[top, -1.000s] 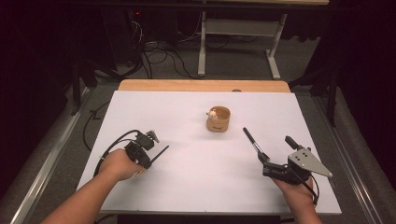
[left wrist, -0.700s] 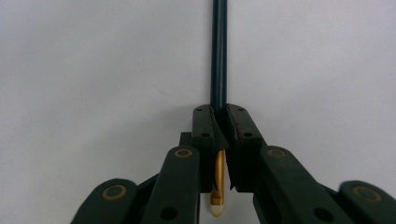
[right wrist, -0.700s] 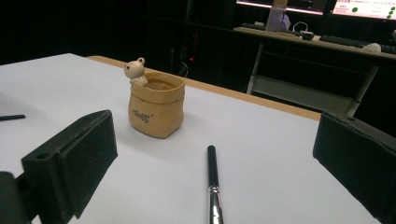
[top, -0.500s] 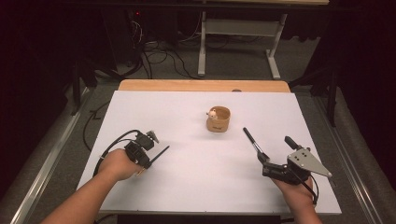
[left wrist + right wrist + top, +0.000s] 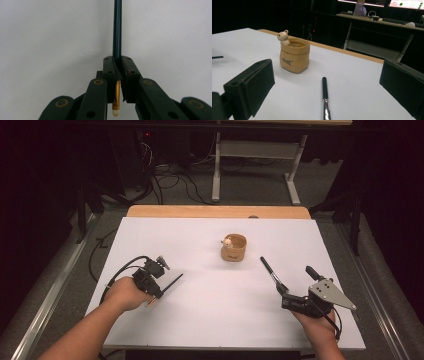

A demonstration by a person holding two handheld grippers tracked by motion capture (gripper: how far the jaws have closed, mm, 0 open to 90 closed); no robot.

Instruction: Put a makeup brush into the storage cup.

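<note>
Left gripper clamped on brush, tip cut off; right gripper jaws apart, second brush between.

high: above, forward-down on table; gripper views: close, low; shared: pot

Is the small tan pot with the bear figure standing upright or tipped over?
Upright. The small tan pot with the bear figure stands on its base on the white table, with its opening facing up.

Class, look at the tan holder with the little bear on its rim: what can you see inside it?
The tan holder shows only a shadowed brownish interior below the bear on its rim; nothing sticks out. Its walls hide the bottom.
</note>
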